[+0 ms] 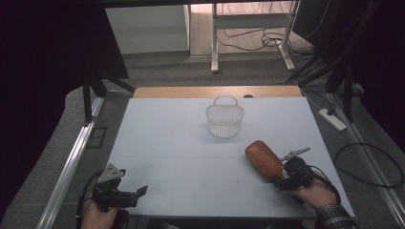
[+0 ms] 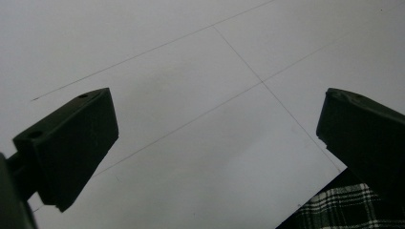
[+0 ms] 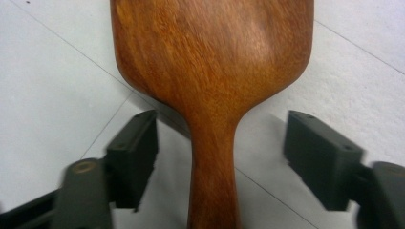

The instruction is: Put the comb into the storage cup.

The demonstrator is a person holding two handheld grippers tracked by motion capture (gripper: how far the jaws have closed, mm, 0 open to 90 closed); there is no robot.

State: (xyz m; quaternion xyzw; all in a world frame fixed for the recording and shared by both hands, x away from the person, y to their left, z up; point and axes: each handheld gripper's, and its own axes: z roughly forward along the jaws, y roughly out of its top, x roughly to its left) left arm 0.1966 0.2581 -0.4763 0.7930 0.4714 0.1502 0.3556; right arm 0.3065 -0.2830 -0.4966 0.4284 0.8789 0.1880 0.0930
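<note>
Two grippers sit at the near edge of the table [image 1: 157, 143]. The right gripper [image 3: 219, 157] straddles the handle of the wooden paddle brush [image 1: 263, 159], jaws clear of it on both sides. The left gripper [image 2: 215, 138] stands wide open, holding nothing. A white basket [image 1: 225, 117] stands farther back

Your white table [image 1: 167, 143] lies open left and centre — only the mesh basket [image 1: 224, 117] stands mid-far, well apart from the wooden paddle [image 1: 263, 159] — bare gaps flank its handle.
</note>
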